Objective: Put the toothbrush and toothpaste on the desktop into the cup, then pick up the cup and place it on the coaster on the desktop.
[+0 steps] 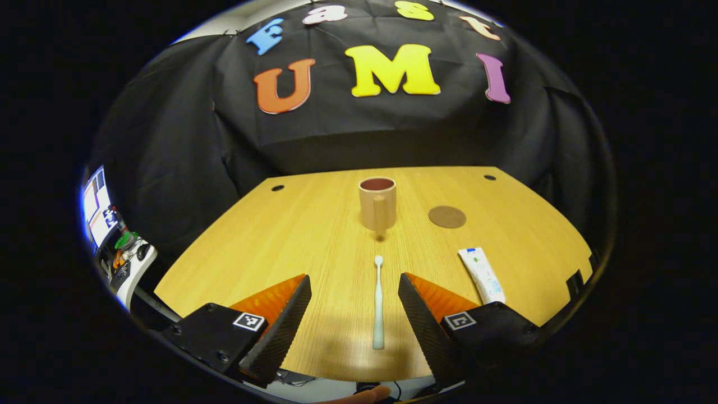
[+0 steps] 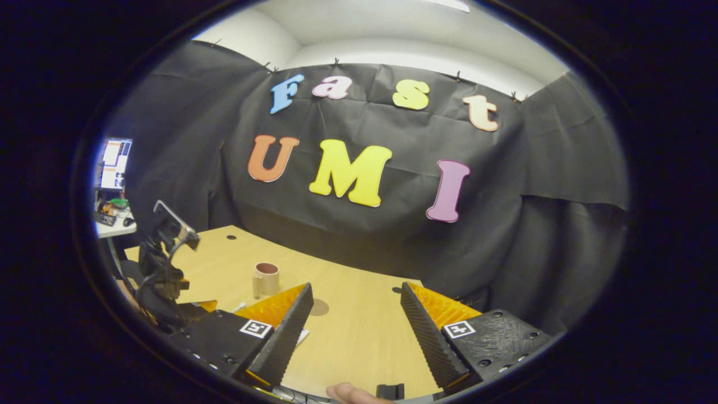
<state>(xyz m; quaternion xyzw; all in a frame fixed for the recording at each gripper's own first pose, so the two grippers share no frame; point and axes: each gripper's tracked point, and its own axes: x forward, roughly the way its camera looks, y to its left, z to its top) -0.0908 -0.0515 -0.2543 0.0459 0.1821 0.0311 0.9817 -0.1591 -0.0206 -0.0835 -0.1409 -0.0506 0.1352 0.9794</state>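
Note:
A white toothbrush [image 1: 378, 303] lies on the wooden desktop [image 1: 291, 235], pointing away from me, between the fingers of my open left gripper [image 1: 355, 292], which hovers above it. Beyond it stands a tan cup [image 1: 377, 203], upright, handle toward me. A round brown coaster [image 1: 447, 216] lies right of the cup. A white toothpaste tube [image 1: 482, 274] lies at the near right. In the right gripper view, my right gripper [image 2: 356, 306] is open and holds nothing over the desktop [image 2: 359, 331]; the cup [image 2: 266, 279] stands to its far left, the coaster [image 2: 318, 307] partly behind its left finger.
The other gripper's body [image 2: 162, 264] shows at the left of the right gripper view. A side table with a screen and small items [image 1: 112, 235] stands off the desk's left edge. Two dark holes [image 1: 277, 188] mark the desk's far side. A fingertip [image 2: 345, 393] shows at the bottom.

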